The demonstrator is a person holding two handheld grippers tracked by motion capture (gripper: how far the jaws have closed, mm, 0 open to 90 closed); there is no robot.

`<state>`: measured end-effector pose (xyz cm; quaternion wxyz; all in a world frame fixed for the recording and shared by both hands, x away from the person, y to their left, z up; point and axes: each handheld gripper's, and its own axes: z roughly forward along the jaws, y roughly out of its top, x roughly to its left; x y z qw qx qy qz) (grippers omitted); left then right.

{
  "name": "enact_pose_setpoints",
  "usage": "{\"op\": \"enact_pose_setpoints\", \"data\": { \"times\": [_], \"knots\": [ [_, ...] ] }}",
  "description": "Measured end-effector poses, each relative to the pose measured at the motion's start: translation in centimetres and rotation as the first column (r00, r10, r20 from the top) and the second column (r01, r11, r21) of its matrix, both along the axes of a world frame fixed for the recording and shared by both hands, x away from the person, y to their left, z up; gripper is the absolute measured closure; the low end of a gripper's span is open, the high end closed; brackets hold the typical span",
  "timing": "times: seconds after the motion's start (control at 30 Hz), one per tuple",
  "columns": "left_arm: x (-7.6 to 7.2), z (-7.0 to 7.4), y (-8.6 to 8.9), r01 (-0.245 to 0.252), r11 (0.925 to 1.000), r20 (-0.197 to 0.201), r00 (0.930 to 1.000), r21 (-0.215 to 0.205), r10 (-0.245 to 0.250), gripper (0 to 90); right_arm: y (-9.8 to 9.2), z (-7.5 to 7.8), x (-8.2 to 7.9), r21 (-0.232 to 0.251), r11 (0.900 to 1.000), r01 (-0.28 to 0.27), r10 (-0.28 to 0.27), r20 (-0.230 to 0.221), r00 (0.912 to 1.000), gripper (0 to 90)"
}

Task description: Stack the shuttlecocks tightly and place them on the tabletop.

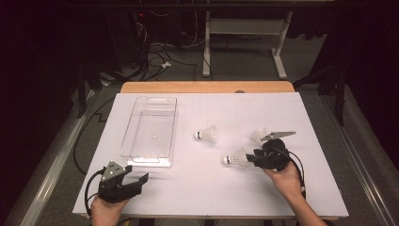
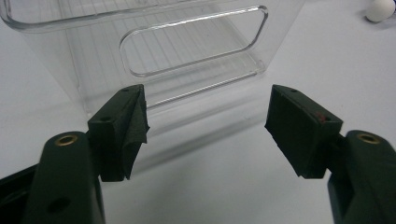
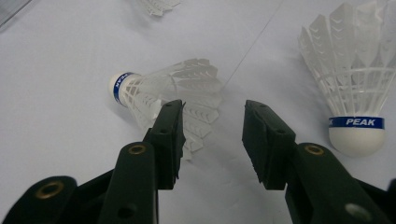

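At the table's near right: right gripper [image 3: 212, 140], black jaws partly spread with nothing between them, just behind the skirt of a white feathered shuttlecock with blue band [image 3: 163, 95] lying on its side. Beside it, a second shuttlecock [image 3: 357, 79]; farther off, a third [image 1: 207, 134]. Near left: left gripper [image 2: 208, 130], jaws spread wide, facing a clear plastic bin [image 2: 140, 42].

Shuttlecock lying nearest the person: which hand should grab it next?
Right. The right gripper is open just behind that shuttlecock; the left gripper sits by the clear bin.
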<state>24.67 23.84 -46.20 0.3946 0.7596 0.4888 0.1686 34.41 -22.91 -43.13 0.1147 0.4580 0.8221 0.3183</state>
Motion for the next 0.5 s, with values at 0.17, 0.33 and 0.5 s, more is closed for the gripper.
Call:
{"op": "enact_pose_setpoints", "data": {
  "times": [0.17, 0.33, 0.5],
  "knots": [
    [0.0, 0.0, 0.0, 0.0, 1.0, 0.0, 1.0, 0.0, 0.0, 30.3, -0.2, 0.1, -0.2, 0.01, 1.0, 0.003, -0.003, 0.007, 1.0, 58.9],
    [0.0, 0.0, 0.0, -0.001, 1.0, 0.001, 1.0, 0.0, 0.001, 30.3, -0.6, 0.3, -0.8, 0.024, 1.0, 0.006, -0.007, 0.013, 0.9999, 59.3],
    [0.0, 0.0, 0.0, -0.001, 1.0, 0.002, 1.0, 0.0, 0.001, 30.4, -0.7, 0.5, -1.7, 0.034, 0.999, -0.009, 0.008, 0.025, 0.9996, 59.6]
  ]
}}
